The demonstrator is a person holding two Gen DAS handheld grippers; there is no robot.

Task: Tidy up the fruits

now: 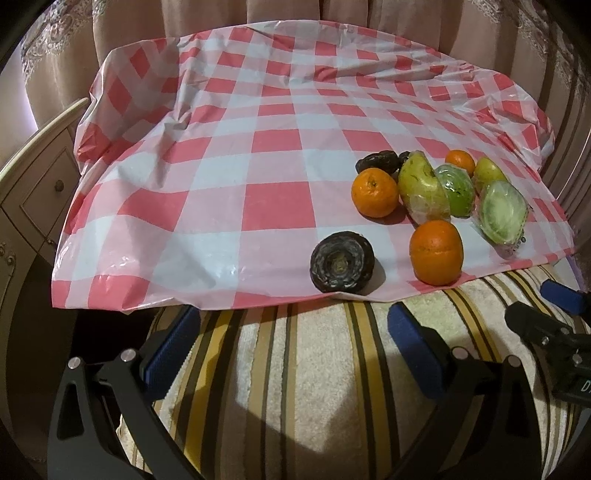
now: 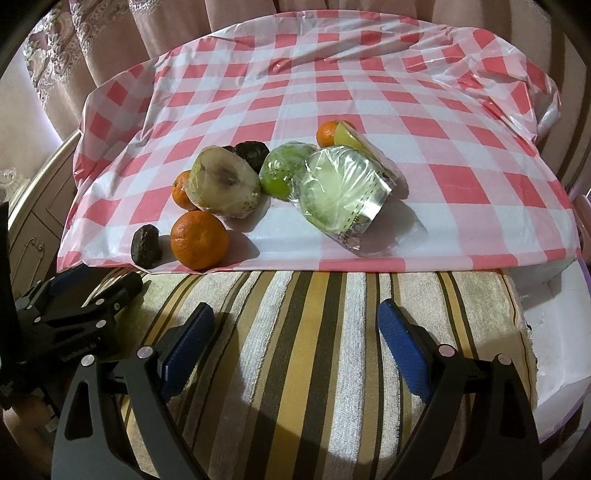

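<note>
Left gripper [image 1: 291, 339] and right gripper [image 2: 295, 332] both spread, empty, over striped towel [image 2: 317, 332]. Ahead on checkered plastic cloth [image 1: 258, 147]: three tangerines [image 1: 436, 252], three dark wrinkled fruits [image 1: 342, 261], four wrapped green-yellow fruit pieces [image 2: 338, 190].

I see a red-and-white checked plastic cloth [image 1: 280, 155] overlapping a striped towel [image 2: 317, 332], beige curtains [image 1: 229, 18] behind, and a cream drawer cabinet [image 1: 40, 188] at left.

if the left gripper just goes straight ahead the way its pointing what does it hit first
Probably the dark wrinkled fruit at the near edge of the checked plastic cloth. The open left gripper hovers over the striped towel, with that fruit roughly centred ahead. Depth and height are unclear, so it might pass over.
</note>
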